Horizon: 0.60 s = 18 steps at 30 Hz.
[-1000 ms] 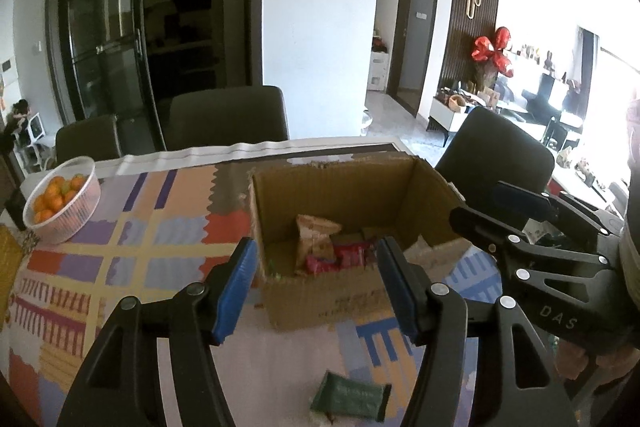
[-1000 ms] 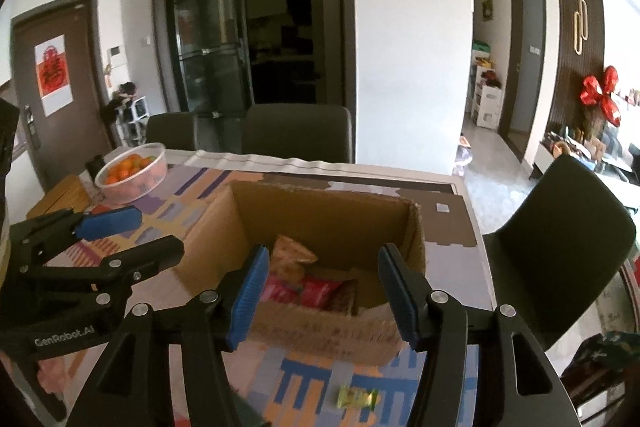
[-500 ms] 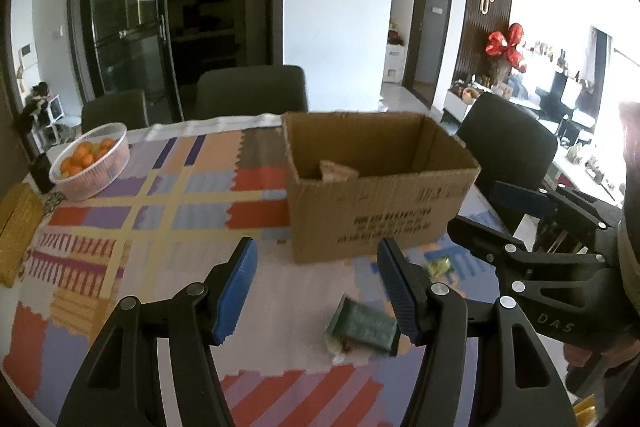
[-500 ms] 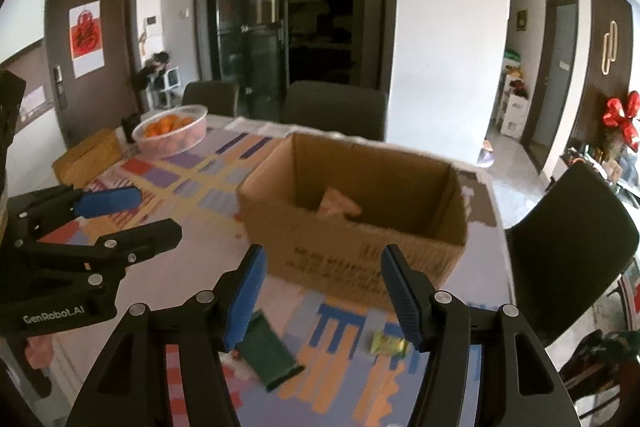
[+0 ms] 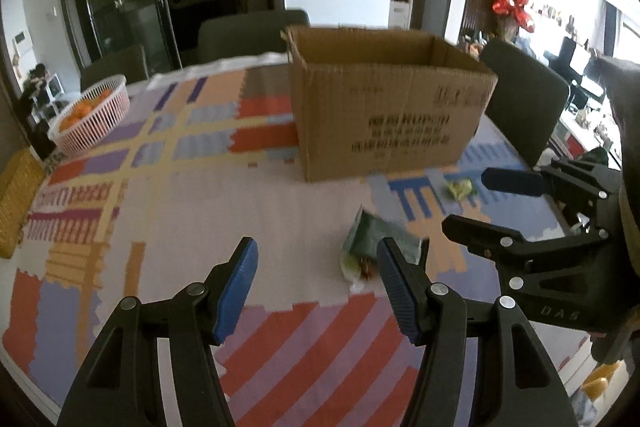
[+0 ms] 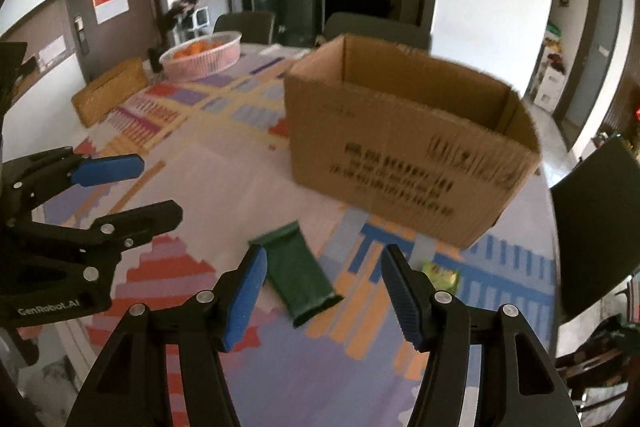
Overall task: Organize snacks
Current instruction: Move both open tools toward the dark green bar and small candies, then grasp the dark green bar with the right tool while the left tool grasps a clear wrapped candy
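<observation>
An open cardboard box (image 5: 390,107) stands on the patterned tablecloth; it also shows in the right wrist view (image 6: 404,147). Its inside is hidden from here. A dark green snack packet (image 6: 296,273) lies flat in front of the box, between and just beyond the right gripper's fingers; in the left wrist view the packet (image 5: 378,241) lies by the left gripper's right finger. A small yellow-green snack (image 6: 440,273) lies near the box's front right corner, also seen in the left wrist view (image 5: 462,187). My left gripper (image 5: 316,267) is open and empty. My right gripper (image 6: 324,275) is open and empty, low over the table.
A pink basket of oranges (image 5: 90,115) stands at the table's far left, with a woven yellow box (image 6: 110,95) near it. Dark chairs (image 5: 524,99) stand around the table. The table's right edge (image 6: 554,227) runs close to the small snack.
Both grippers have dropped and pulled back from above the box toward the table's front. The box's contents have gone out of sight and the two loose snacks now lie close ahead.
</observation>
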Available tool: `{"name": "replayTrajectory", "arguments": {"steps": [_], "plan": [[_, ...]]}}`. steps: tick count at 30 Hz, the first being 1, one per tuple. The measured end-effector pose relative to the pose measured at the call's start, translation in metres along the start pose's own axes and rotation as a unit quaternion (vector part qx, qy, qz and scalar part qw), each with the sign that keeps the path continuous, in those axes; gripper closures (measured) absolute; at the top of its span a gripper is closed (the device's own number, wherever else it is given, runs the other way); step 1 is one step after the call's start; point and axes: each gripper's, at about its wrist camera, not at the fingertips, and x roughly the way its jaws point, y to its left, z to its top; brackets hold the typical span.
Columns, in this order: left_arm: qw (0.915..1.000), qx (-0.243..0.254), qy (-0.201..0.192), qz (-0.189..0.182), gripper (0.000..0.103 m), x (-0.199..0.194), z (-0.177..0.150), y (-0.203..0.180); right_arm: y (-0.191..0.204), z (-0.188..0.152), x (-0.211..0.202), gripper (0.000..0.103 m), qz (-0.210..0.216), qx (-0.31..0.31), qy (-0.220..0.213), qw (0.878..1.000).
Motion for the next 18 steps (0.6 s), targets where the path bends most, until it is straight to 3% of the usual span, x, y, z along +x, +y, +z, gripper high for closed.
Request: {"name": "replayTrajectory", "arguments": {"steps": [9,18], "plan": [[0.9989,0.006,0.040,-0.022,0.044,0.033,-0.017,0.004,0.010,-0.015,0.033,0.043,0.021,-0.029,0.054,0.998],[0.9962,0.013,0.068,-0.054,0.052,0.063,-0.025,0.008,0.015,-0.020,0.067,0.043,0.031,-0.049,0.093,0.994]]}}
